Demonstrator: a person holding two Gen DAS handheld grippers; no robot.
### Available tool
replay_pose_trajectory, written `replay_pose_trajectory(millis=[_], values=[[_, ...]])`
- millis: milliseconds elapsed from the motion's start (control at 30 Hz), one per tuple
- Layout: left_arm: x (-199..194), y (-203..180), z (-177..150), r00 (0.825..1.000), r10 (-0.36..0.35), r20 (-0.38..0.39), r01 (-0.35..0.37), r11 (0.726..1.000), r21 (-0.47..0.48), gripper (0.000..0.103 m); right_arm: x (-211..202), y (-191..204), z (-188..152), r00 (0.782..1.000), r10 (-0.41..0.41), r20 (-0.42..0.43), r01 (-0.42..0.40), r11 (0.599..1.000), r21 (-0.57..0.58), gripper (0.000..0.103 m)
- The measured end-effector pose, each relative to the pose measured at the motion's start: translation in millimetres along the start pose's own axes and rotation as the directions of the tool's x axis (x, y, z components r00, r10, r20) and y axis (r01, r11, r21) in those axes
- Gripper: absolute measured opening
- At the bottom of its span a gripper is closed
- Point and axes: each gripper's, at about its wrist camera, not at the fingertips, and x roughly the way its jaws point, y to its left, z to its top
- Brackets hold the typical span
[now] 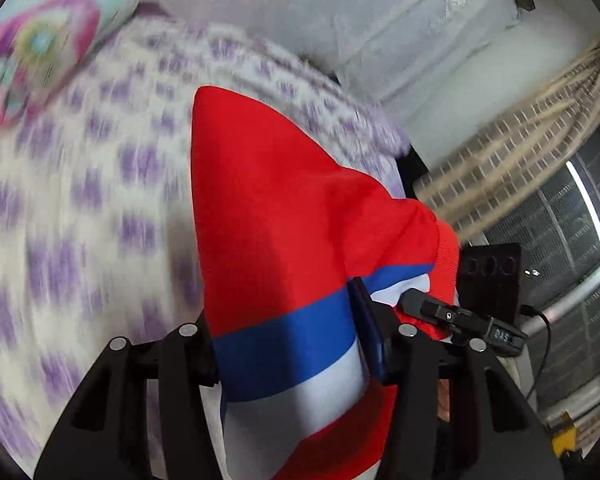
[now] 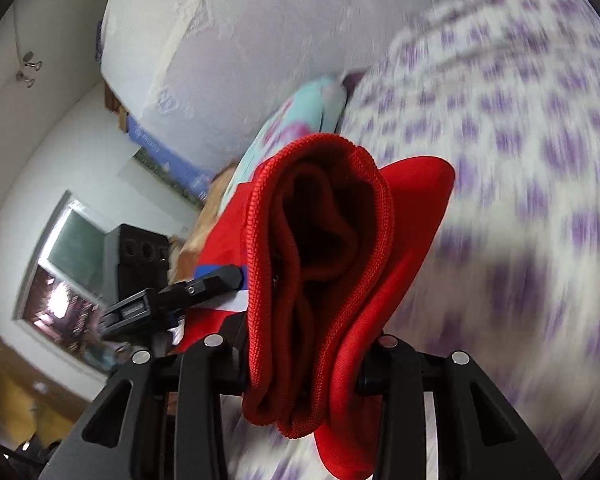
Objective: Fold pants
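Through my left wrist camera, my left gripper is clamped on the pants, biting a bunch of cloth where the blue and white stripes cross the red. From the jaws the red fabric runs up and away from me to a folded point, so its long axis lies roughly along my fingers, lifted off the bed beneath. The ribbed red edge trails off to my right, towards my other gripper, which sits just beside mine at much the same height. The bedspread is white with purple blotches, smeared by motion; a bright patterned pillow lies at the far left, a pale mattress leans against the wall, and a curtain hangs by a meshed window. Through my right wrist camera, my right gripper is closed on the pants too, pinching several stacked layers of the ribbed hem or waistband, which loops open above the jaws. The left gripper shows close on that side, also on the cloth. Both hands share the same end, so neither is nearer; I judge the coming move must carry this end across and lay it flat on the bed.
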Motion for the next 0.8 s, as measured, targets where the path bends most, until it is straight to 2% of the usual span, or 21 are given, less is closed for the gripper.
replay_pose_trajectory(millis=[33, 100, 133, 167, 200, 233, 267, 300, 333, 367, 400, 433, 533, 633, 700, 800], values=[[8, 2, 22, 1.000, 0.010, 0.011, -0.010, 1.000, 0.010, 0.051, 9, -4, 22, 1.000, -0.021, 0.013, 0.021, 1.000, -0.006, 0.038], [30, 13, 62, 0.998, 0.047, 0.029, -0.048, 0.999, 0.020, 0.058, 34, -13, 63, 0.997, -0.069, 0.034, 0.070, 0.997, -0.034, 0.046], [44, 21, 79, 0.998, 0.054, 0.030, -0.054, 0.998, 0.016, 0.074, 53, -22, 82, 0.993, -0.109, 0.045, 0.112, 0.992, -0.056, 0.060], [60, 34, 95, 0.997, 0.071, 0.025, -0.072, 0.997, 0.015, 0.095, 64, -32, 92, 0.985, -0.159, 0.070, 0.164, 0.984, -0.072, 0.084], [81, 53, 109, 0.991, 0.132, 0.021, -0.132, 0.991, 0.016, 0.099, 81, -45, 100, 0.964, -0.244, 0.106, 0.253, 0.964, -0.084, 0.097], [95, 73, 116, 0.975, 0.221, 0.030, -0.221, 0.975, 0.004, 0.098, 105, -67, 107, 0.915, -0.379, 0.137, 0.392, 0.915, -0.089, 0.099], [108, 97, 119, 0.950, 0.310, 0.017, -0.310, 0.950, -0.033, 0.097, 119, -81, 107, 0.884, -0.450, 0.128, 0.462, 0.882, -0.088, 0.095], [116, 127, 120, 0.926, 0.377, -0.027, -0.377, 0.920, -0.105, 0.097, 133, -101, 104, 0.846, -0.525, 0.098, 0.532, 0.844, -0.070, 0.088], [112, 148, 117, 0.919, 0.391, -0.046, -0.393, 0.903, -0.174, 0.097, 136, -109, 99, 0.841, -0.535, 0.084, 0.540, 0.840, -0.053, 0.078], [104, 154, 114, 0.928, 0.371, -0.031, -0.370, 0.906, -0.205, 0.097, 129, -116, 91, 0.866, -0.493, 0.090, 0.496, 0.868, -0.015, 0.078], [88, 155, 108, 0.941, 0.338, 0.003, -0.330, 0.921, -0.208, 0.097, 116, -114, 83, 0.877, -0.465, 0.120, 0.467, 0.884, 0.012, 0.078], [75, 149, 104, 0.938, 0.345, 0.019, -0.336, 0.924, -0.185, 0.097, 105, -109, 77, 0.878, -0.455, 0.147, 0.458, 0.889, 0.015, 0.078], [30, 111, 76, 0.916, 0.391, 0.092, -0.383, 0.919, -0.093, 0.098, 56, -72, 45, 0.885, -0.420, 0.202, 0.433, 0.901, -0.027, 0.083], [-12, 52, 26, 0.896, 0.417, 0.152, -0.421, 0.907, -0.008, 0.098, 11, -26, 5, 0.864, -0.437, 0.251, 0.474, 0.874, -0.109, 0.092], [-37, 4, -19, 0.870, 0.449, 0.205, -0.472, 0.878, 0.077, 0.098, -23, 16, -34, 0.840, -0.449, 0.305, 0.516, 0.835, -0.193, 0.097], [-69, -54, -83, 0.832, 0.480, 0.279, -0.534, 0.828, 0.169, 0.098, -73, 59, -92, 0.826, -0.416, 0.382, 0.528, 0.809, -0.261, 0.099]])
